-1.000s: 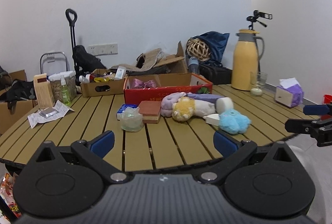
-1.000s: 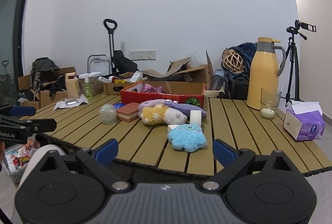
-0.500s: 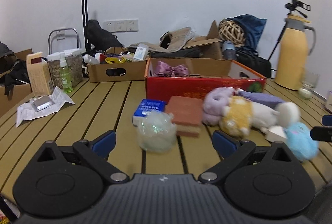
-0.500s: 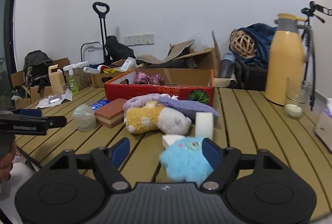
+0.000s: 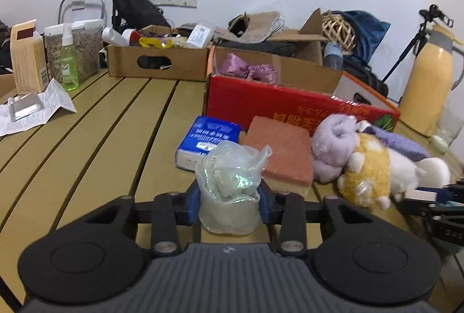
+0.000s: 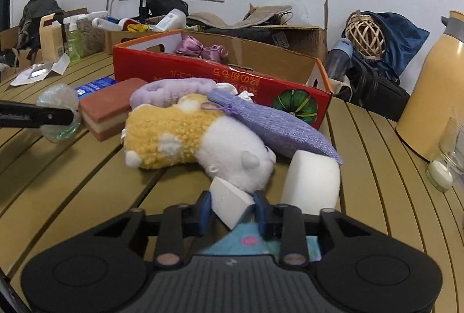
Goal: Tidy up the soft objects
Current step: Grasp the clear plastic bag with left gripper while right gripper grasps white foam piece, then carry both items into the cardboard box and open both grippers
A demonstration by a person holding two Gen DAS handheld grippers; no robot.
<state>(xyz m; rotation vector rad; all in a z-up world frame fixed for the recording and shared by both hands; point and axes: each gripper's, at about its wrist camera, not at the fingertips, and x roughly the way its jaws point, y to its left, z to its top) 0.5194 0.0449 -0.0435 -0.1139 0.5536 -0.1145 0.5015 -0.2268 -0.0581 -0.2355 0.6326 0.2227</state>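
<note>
At the lower middle of the left wrist view, the left gripper (image 5: 229, 204) is closing around a crumpled clear plastic bag (image 5: 229, 185) that stands on the slatted wooden table (image 5: 95, 144); its blue pads appear to touch the bag's sides, and the bag does not look lifted yet. At the bottom middle of the right wrist view, the right gripper (image 6: 232, 207) is closing on a white foam wedge (image 6: 229, 198) that lies over a blue plush toy (image 6: 246, 243), with the wedge's far end tucked against the yellow and white plush toy (image 6: 188, 139). Just right of the wedge stands a white foam block (image 6: 311, 182). The likely destination, a red cardboard box (image 6: 220, 75), sits in the upper middle of that view behind the pile, with a purple satin bow (image 6: 201, 50) already inside. I judge both grasps shaky. The bag is thin and springy, so it may squash and slide out between the pads, or its loose top may snag the orange sponge (image 5: 279, 153) just behind it. The wedge tapers, so narrowing jaws could squeeze it forward and out, or drag up the blue plush beneath, and a hasty lift might tip the foam block or roll the plush toy
</note>
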